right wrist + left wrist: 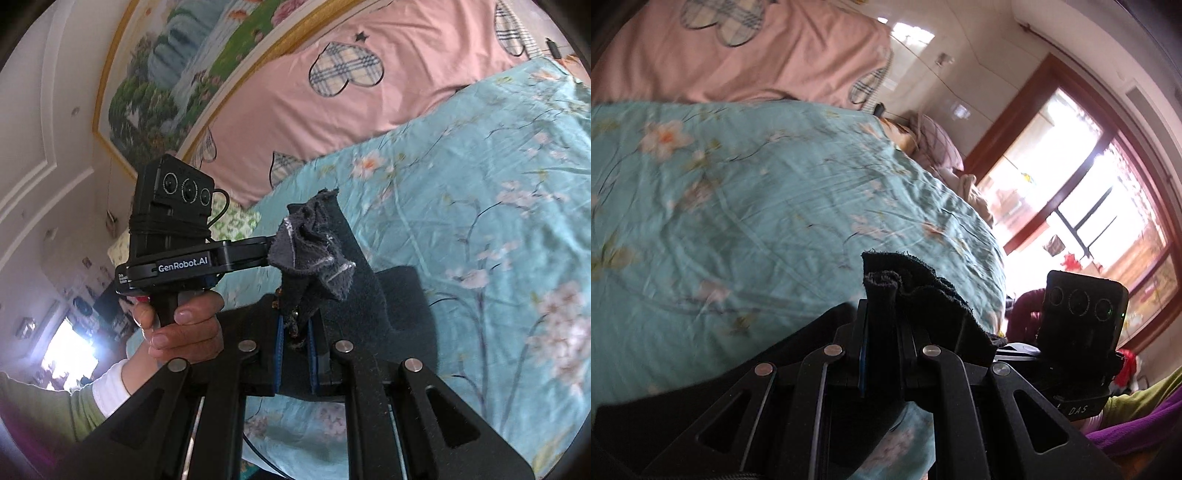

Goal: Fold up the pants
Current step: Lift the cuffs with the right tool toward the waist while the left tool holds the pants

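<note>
Here, nearest each lens, both tools are clamped on the dark pants [314,254]: the right gripper [295,328] pinches a bunched, frayed edge, and the left gripper [882,325] grips another edge of the same cloth, the rest sagging over the near side of the floral bedspread [757,206]. The fabric looks soft, limp and light, so edge or corner grips probably suit it best. Farther off lies a pink quilt [388,92].

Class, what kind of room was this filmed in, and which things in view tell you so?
Most likely a home bedroom: a bed with a teal floral sheet, a pink quilt with plaid hearts, and a framed landscape painting on the wall.
</note>
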`<state>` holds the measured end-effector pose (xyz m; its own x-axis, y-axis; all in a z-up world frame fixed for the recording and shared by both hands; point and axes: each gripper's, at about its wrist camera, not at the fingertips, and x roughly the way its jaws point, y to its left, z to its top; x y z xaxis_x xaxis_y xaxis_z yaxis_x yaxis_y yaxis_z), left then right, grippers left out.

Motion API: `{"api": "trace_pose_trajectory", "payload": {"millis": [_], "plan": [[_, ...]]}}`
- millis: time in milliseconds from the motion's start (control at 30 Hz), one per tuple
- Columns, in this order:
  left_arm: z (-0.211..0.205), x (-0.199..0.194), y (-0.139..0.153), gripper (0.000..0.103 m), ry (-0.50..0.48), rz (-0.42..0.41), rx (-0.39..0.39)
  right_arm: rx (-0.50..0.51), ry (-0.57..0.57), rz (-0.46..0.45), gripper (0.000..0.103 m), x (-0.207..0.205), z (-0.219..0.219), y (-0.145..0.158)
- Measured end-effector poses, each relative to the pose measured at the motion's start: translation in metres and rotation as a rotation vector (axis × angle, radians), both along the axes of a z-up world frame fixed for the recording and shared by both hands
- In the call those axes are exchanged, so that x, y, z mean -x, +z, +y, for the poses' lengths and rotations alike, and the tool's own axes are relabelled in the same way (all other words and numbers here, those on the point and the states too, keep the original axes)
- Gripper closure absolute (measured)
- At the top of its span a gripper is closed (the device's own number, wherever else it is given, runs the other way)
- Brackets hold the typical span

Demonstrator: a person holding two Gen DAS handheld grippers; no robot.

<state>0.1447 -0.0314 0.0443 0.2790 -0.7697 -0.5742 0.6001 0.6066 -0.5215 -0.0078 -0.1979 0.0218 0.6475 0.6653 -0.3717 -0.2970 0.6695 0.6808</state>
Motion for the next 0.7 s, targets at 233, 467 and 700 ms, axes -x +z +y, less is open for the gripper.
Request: {"api": "trace_pose_trajectory", "payload": {"millis": [233,467,700], "plan": [[0.04,-0.001,-0.035,0.092,0.073,0.055,0.012,0.075,0.088,0.05,0.091,-0.02,0.038,-0.019],[0.055,-0.001,-0.066,0.093,0.117,0.098,-0.013,0.125,0.107,0.103,0.088,-0.027,0.058,-0.041],[0.068,0.009,-0.077,0.092,0.192,0.13,-0.037,0.166,0.134,0.119,0.085,-0.024,0.066,-0.045]]}}
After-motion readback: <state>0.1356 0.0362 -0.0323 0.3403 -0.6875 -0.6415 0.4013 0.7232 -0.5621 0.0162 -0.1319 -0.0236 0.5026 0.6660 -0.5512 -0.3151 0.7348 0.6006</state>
